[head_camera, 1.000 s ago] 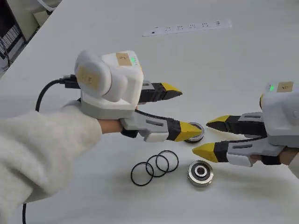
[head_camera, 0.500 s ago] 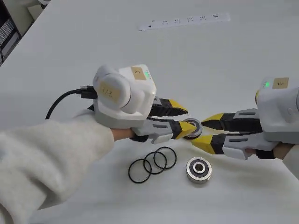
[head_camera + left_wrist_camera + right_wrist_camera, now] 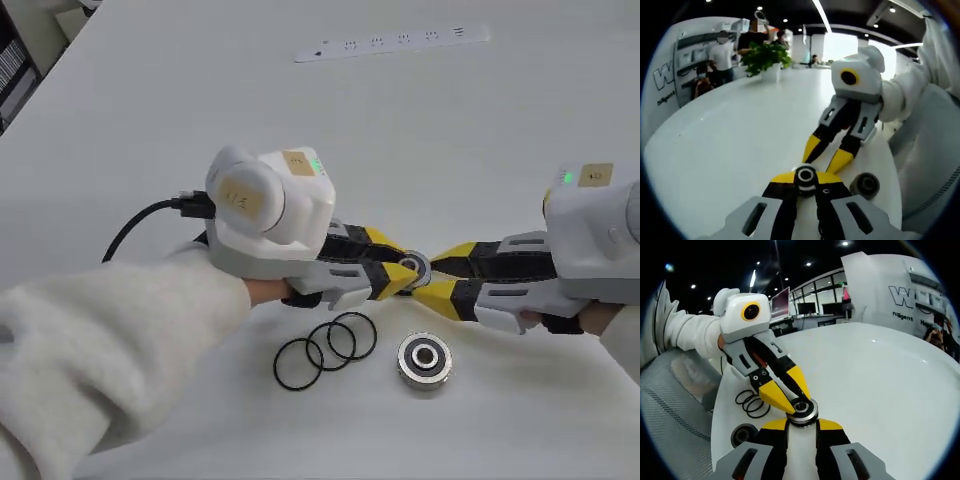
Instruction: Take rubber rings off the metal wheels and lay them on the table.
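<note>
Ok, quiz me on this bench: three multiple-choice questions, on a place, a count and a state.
1. Where is the loose wheel? A on the table beside the rings; B in a drawer; C inside a ring.
2. How many rubber rings lie there? A one; B three; C five.
3. The left gripper is: A open, empty; B shut on a second wheel; C holding a ring.
Answers: 1 A, it rests by the rings; 2 B, three overlapping loops; 3 B, its tips pinch it.

rubber ring [image 3: 326,351] ×3 | metal wheel [image 3: 425,360] [image 3: 412,267] ×2 | gripper [image 3: 403,272] [image 3: 437,274] ×2 | power strip [image 3: 392,44] ×1 | potted plant [image 3: 765,57] ×1
</note>
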The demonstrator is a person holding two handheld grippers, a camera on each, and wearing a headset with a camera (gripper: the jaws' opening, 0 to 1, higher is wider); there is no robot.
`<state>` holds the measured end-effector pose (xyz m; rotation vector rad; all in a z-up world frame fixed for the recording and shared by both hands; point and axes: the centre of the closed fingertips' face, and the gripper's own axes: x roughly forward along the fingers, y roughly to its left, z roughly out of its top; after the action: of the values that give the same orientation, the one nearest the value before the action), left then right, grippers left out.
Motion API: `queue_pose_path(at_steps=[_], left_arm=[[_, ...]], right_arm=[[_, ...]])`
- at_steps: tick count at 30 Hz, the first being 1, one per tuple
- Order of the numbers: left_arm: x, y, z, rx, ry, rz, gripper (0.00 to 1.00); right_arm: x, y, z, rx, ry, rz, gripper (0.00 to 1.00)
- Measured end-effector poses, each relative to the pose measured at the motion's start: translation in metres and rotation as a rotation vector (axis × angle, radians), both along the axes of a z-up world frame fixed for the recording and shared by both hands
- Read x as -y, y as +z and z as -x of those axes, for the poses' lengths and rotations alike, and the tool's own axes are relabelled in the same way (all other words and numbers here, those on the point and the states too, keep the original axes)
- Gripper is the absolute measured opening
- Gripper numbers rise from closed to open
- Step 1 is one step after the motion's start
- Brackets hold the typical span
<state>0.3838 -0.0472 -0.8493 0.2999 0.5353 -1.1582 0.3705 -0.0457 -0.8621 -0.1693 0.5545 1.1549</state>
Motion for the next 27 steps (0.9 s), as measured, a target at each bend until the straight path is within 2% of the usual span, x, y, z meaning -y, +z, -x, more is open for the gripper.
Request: queue_pose_path(at_steps=[3, 4, 5, 6, 11, 15, 17, 18, 20, 23, 26, 27], left_arm=[[0.0, 0.0, -0.001, -0.009, 0.011, 0.006, 0.14], [0.0, -0.001, -0.001, -0.002, 0.01, 0.007, 0.14], [0.0, 0.0, -0.001, -0.003, 0.016, 0.011, 0.14], [0.0, -0.001, -0.001, -0.006, 0.017, 0.014, 0.14], [0.0, -0.001, -0.001, -0.004, 0.024, 0.013, 0.14], [0.0, -0.001, 0.0, 0.004, 0.027, 0.008, 0.13], [0.001, -0.001, 0.002, 0.035, 0.016, -0.006, 0.13], [0.001, -0.001, 0.003, 0.028, 0.017, -0.003, 0.13], [0.001, -0.001, 0.003, 0.03, 0.015, -0.004, 0.13], [0.001, -0.001, 0.003, 0.037, 0.01, -0.011, 0.13], [0.001, -0.001, 0.004, 0.037, 0.009, -0.012, 0.13], [0.001, -0.001, 0.004, 0.038, 0.009, -0.013, 0.13]], right_arm=[[0.004, -0.002, 0.001, -0.002, 0.003, 0.019, 0.12], [0.005, -0.001, 0.001, -0.003, 0.005, 0.015, 0.09], [0.008, -0.001, 0.0, -0.01, -0.003, 0.016, 0.02], [0.009, 0.0, -0.002, 0.003, -0.012, 0.017, 0.0], [0.007, -0.001, 0.0, -0.007, -0.009, 0.024, 0.0], [0.009, -0.002, -0.001, -0.057, -0.067, 0.018, 0.0], [0.013, -0.002, -0.008, -0.036, -0.117, 0.035, 0.0], [0.014, -0.002, -0.008, -0.038, -0.119, 0.041, 0.0], [0.013, -0.002, -0.008, -0.078, -0.152, 0.02, 0.0], [0.015, 0.0, -0.011, -0.102, -0.196, -0.011, 0.0], [0.015, 0.002, -0.012, -0.109, -0.2, -0.026, 0.0], [0.015, 0.003, -0.012, -0.129, -0.211, -0.041, 0.0]])
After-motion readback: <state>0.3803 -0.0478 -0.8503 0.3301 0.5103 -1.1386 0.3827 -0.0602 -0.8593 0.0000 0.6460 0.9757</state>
